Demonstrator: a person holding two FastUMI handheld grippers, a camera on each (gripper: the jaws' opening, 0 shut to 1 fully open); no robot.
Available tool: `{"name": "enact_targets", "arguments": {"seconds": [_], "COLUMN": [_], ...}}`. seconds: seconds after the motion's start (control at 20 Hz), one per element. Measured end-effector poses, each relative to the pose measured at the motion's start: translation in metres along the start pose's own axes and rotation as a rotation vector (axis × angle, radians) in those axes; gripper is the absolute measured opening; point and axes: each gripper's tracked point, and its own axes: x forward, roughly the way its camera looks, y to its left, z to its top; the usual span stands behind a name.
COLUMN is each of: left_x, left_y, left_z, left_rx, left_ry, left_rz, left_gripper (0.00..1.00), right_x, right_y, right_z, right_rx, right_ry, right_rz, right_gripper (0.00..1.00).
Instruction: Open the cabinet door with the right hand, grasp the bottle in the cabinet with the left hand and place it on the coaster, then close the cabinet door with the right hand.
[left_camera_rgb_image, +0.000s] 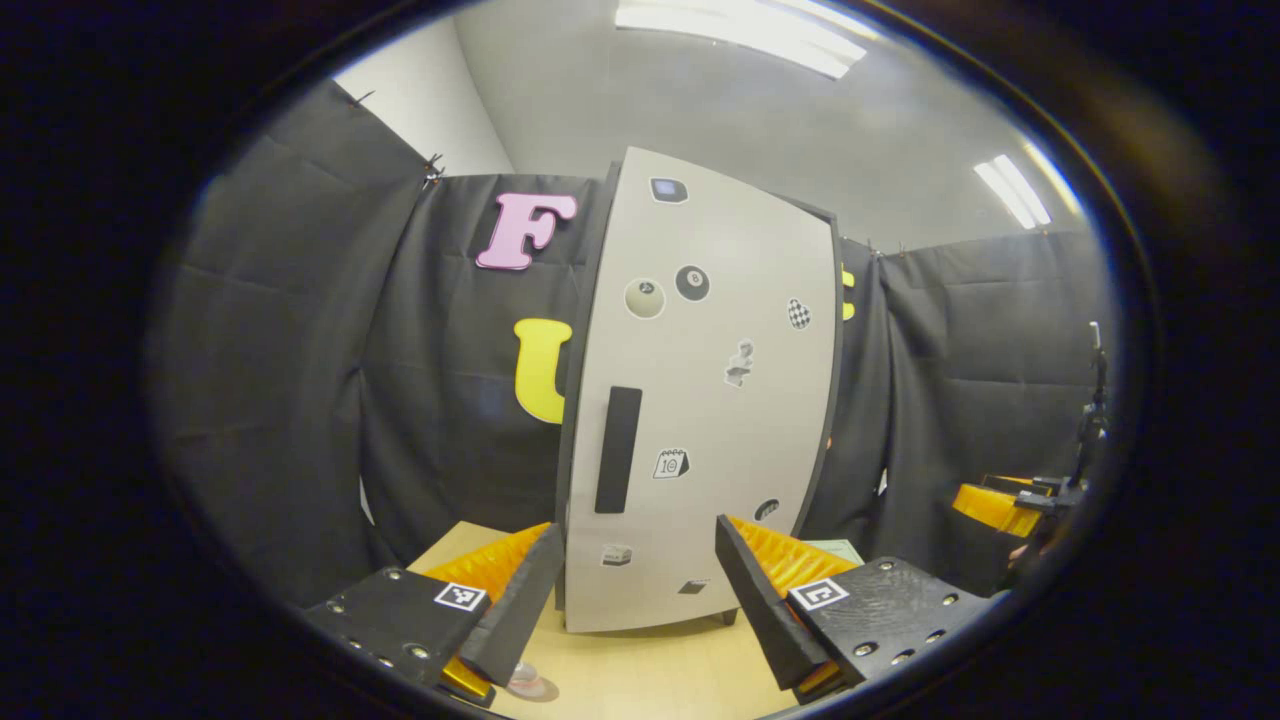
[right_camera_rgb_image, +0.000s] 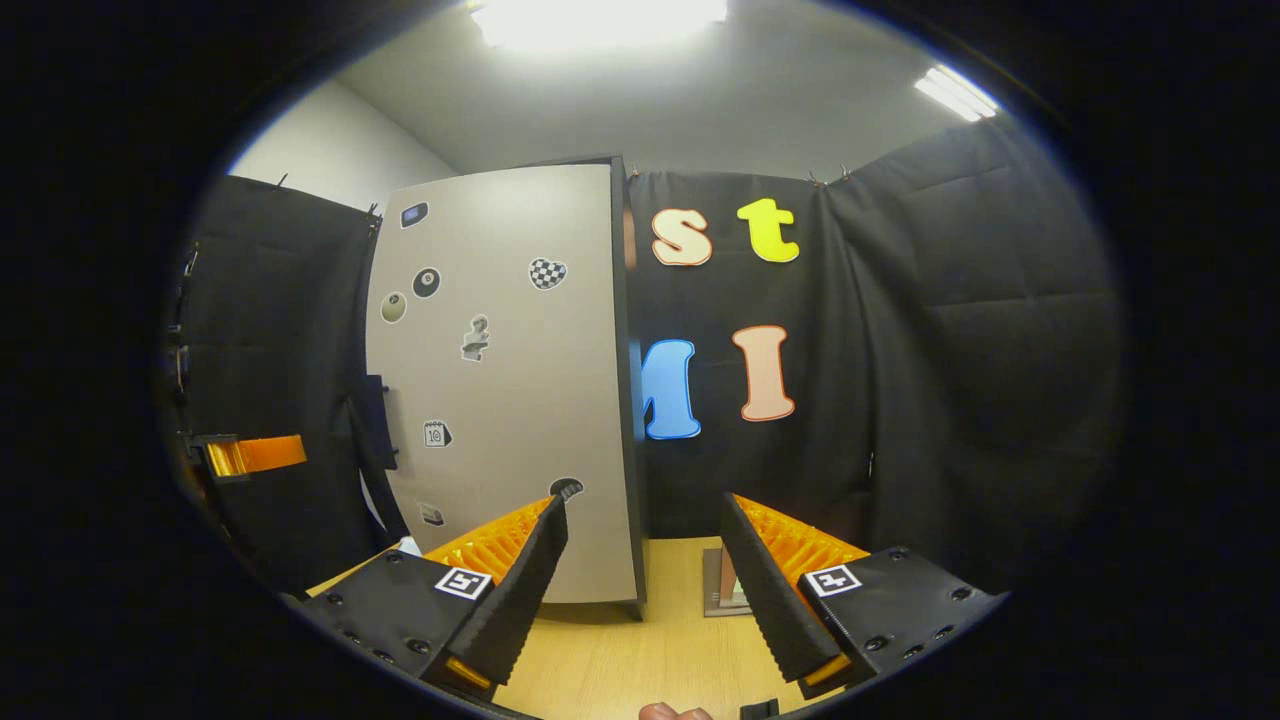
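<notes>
In the left gripper view, my left claw (left_camera_rgb_image: 636, 590) is held level above the wooden tabletop (left_camera_rgb_image: 650, 680), spread wide and gripping nothing. Its fingers frame the closed cabinet door (left_camera_rgb_image: 700, 400), a pale panel dotted with stickers and carrying a dark vertical handle (left_camera_rgb_image: 618, 450). The cabinet stands upright on the tabletop in front of the booth's black cloth wall (left_camera_rgb_image: 300, 350). At the far right edge I see the other gripper (left_camera_rgb_image: 1010, 505) with its tall mast, well apart from the cabinet. Ceiling light strips (left_camera_rgb_image: 740, 30) glow overhead.

In the right gripper view, my right claw (right_camera_rgb_image: 645, 590) is also released and empty, hovering over the tabletop (right_camera_rgb_image: 620, 660). The cabinet door (right_camera_rgb_image: 500, 380) sits left of centre, shut; the bottle cannot be seen from here. A flat coaster (right_camera_rgb_image: 722, 590) lies on the tabletop just right of the cabinet, between my fingers. A fingertip (right_camera_rgb_image: 672, 712) peeks in at the bottom edge.
</notes>
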Motion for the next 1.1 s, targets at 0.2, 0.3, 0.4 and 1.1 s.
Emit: {"name": "enact_targets", "arguments": {"seconds": [0.2, 0.3, 0.4, 1.1], "left_x": [0.010, 0.016, 0.022, 0.037], "left_y": [0.017, 0.028, 0.037, 0.038], "left_z": [0.006, 0.010, 0.014, 0.018], "left_rx": [-0.020, -0.009, -0.003, 0.052], "left_ry": [-0.027, -0.046, -0.061, -0.083], "left_rz": [-0.009, 0.000, 0.012, -0.047], "left_gripper": [0.94, 0.92, 0.92, 0.94], "right_x": [0.015, 0.022, 0.027, 0.039], "right_y": [-0.001, 0.002, 0.001, 0.012], "right_z": [-0.003, -0.009, -0.011, -0.020], "right_rx": [-0.028, -0.031, -0.031, -0.020], "right_ry": [-0.002, 0.013, 0.022, 0.064], "right_rz": [-0.025, -0.020, -0.030, -0.035], "right_gripper": [0.98, 0.98, 0.98, 0.98]}}
